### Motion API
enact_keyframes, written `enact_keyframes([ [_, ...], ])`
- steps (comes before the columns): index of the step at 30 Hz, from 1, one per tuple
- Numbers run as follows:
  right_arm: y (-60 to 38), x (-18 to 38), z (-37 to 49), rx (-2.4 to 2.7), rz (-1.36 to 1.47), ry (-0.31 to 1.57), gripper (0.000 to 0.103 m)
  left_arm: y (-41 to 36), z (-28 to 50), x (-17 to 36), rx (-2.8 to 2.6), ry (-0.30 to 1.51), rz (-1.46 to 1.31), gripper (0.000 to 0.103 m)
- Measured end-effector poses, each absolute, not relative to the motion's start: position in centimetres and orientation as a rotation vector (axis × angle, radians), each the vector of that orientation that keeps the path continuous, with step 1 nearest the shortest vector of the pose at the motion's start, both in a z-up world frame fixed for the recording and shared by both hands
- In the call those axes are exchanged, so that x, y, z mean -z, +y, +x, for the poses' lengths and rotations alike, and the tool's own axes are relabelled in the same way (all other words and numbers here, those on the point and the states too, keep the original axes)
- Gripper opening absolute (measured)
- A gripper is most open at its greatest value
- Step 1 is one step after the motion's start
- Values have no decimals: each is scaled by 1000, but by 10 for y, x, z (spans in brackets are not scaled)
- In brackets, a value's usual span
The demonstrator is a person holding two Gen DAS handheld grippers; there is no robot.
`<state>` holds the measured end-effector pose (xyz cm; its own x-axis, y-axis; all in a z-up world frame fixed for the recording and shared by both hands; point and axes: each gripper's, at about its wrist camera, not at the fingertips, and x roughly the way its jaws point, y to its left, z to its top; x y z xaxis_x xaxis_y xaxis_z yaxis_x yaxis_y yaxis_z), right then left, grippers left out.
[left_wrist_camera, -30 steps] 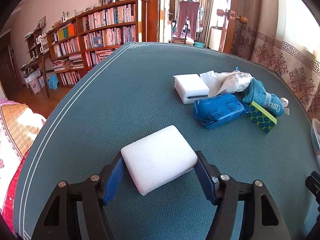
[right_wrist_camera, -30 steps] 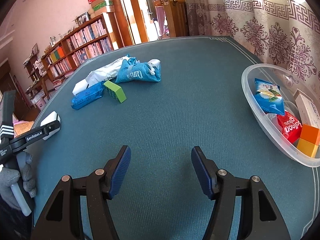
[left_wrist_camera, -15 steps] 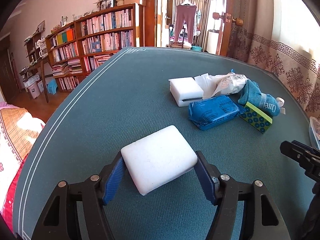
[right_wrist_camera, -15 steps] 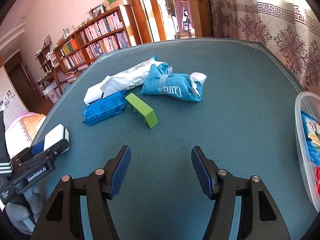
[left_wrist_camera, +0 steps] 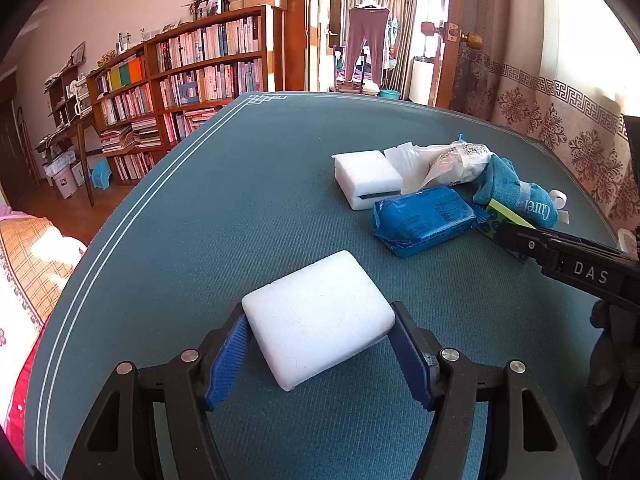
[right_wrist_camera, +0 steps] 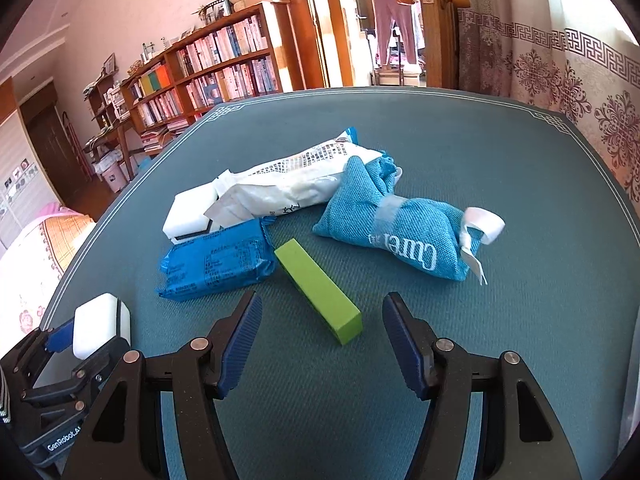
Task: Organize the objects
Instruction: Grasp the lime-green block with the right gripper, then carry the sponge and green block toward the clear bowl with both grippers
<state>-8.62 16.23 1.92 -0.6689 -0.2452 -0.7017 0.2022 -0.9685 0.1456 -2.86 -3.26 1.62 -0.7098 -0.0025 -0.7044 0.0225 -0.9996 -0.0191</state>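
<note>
Left gripper (left_wrist_camera: 320, 354) has a white foam block (left_wrist_camera: 318, 316) clamped between its blue pads, just above the green table (left_wrist_camera: 240, 220). Further right, the right gripper (right_wrist_camera: 322, 340) hangs with its jaws spread wide and empty, lime green box (right_wrist_camera: 318, 286) lying just beyond them, blue packet (right_wrist_camera: 218, 264) left of it

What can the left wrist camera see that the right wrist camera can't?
Only the left wrist view shows the flat top of the white sponge shut in the left gripper, plus dots on the green box's side.

Only the right wrist view shows the right gripper with jaws open and empty, and the whole green box lying just ahead of it.

Both show the blue packet, the blue towel bundle, the white bag, the second white sponge and the bookshelf.
</note>
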Motion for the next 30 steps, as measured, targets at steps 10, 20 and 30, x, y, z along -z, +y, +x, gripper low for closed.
enact_keyframes([
  [10, 147, -13, -100, 2635, 1145, 2, 36, -32, -29, -16, 2892, 40, 1192, 71],
  [20, 152, -12, -87, 2634, 1139, -31, 15, -32, -29, -15, 2893, 38, 1192, 71],
  [30, 167, -13, -62, 2648, 1143, -116, 15, -30, -29, -12, 2895, 23, 1188, 71],
])
